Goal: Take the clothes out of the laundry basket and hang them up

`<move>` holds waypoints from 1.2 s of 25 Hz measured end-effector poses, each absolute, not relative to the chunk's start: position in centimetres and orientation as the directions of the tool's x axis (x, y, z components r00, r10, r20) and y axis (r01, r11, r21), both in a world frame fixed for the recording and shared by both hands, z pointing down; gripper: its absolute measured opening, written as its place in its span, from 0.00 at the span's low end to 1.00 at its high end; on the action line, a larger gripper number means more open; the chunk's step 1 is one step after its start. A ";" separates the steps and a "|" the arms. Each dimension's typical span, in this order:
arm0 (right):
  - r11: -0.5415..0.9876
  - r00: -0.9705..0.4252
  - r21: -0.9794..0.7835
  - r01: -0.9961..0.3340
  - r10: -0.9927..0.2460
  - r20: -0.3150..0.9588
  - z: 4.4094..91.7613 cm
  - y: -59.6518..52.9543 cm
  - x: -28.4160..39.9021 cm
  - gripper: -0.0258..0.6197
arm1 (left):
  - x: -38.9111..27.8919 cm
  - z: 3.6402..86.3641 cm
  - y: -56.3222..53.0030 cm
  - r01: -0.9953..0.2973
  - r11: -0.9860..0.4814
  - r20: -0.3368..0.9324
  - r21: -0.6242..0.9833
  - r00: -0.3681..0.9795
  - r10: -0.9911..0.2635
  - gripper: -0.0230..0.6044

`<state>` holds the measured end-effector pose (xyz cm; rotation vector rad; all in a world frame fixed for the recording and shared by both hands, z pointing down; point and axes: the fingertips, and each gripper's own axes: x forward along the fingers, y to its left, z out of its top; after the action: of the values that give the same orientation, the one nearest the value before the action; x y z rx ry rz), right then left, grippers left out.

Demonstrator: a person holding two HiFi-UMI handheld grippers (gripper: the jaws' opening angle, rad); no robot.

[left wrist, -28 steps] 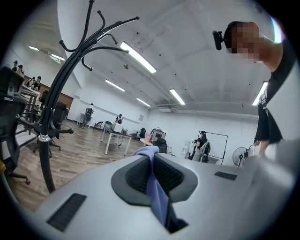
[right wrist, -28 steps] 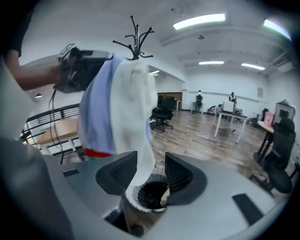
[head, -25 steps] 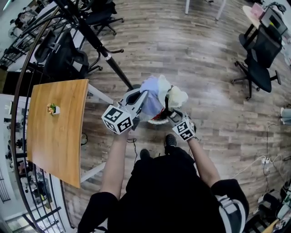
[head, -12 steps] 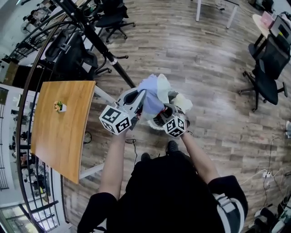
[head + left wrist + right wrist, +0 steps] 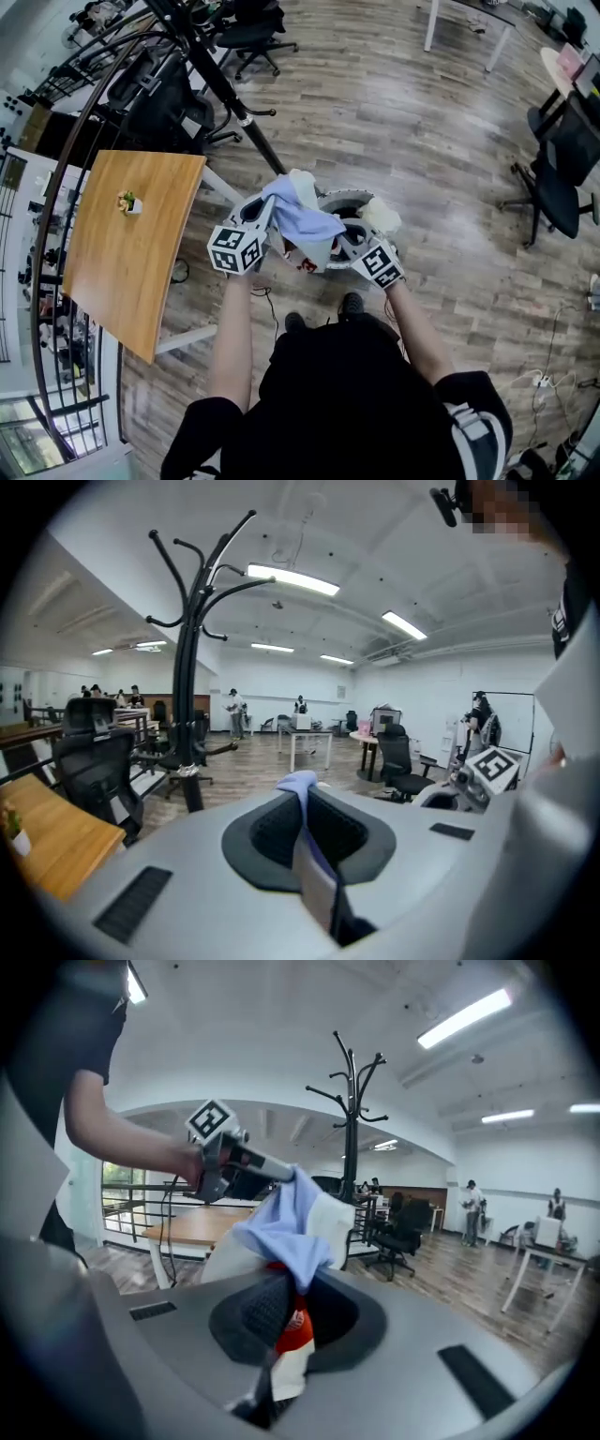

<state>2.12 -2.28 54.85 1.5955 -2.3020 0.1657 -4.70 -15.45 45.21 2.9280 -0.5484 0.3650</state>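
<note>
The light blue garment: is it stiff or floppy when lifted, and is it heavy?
Probably floppy: the garment drapes and folds between the left claw and the right claw, whose jaws have just been closing on it. Likely light: its thin fabric pinches flat in both.

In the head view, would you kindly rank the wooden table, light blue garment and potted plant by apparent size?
wooden table, largest
light blue garment, though held nearer the camera
potted plant, clearly smallest

The left gripper [image 5: 306, 810] is pinching a lilac cloth [image 5: 298, 782] at bottom centre. A coat rack [image 5: 192, 667] is standing at upper left, and a marker cube [image 5: 495, 767] is showing at right.
</note>
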 end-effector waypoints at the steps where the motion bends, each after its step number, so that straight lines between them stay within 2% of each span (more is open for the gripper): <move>1: 0.341 -0.293 0.100 -0.935 -0.898 0.327 54.2 -2.4 3.2 0.08 | -5.7 46.1 -15.9 -0.408 -0.907 0.272 0.104 0.889 -0.368 0.09; 6: 0.236 -0.167 0.181 -0.955 -0.928 0.333 52.6 -3.0 8.7 0.08 | -10.2 48.9 -16.7 -0.552 -0.813 0.284 0.186 0.822 -0.494 0.09; 10: 0.239 -0.149 0.258 -0.936 -0.934 0.324 51.3 -4.2 9.9 0.08 | -11.7 49.7 -16.0 -0.598 -0.769 0.278 0.225 0.796 -0.537 0.09; 14: 0.251 -0.164 0.298 -0.921 -0.944 0.287 49.5 -6.0 9.1 0.08 | -13.5 49.5 -15.8 -0.642 -0.727 0.259 0.241 0.765 -0.589 0.09; 24: 0.339 -0.267 0.345 -0.875 -0.934 0.239 45.7 -10.5 3.8 0.08 | -20.7 43.5 -18.8 -0.738 -0.616 0.097 0.277 0.659 -0.746 0.09; 30: 0.360 -0.298 0.344 -0.867 -0.929 0.221 44.5 -13.1 1.6 0.08 | -23.6 41.4 -22.1 -0.696 -0.569 -0.033 0.437 0.620 -0.784 0.09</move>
<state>1.57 -13.09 44.55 1.5707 -2.2494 -0.2239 -23.57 -22.13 41.42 2.4631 -1.1804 -0.3140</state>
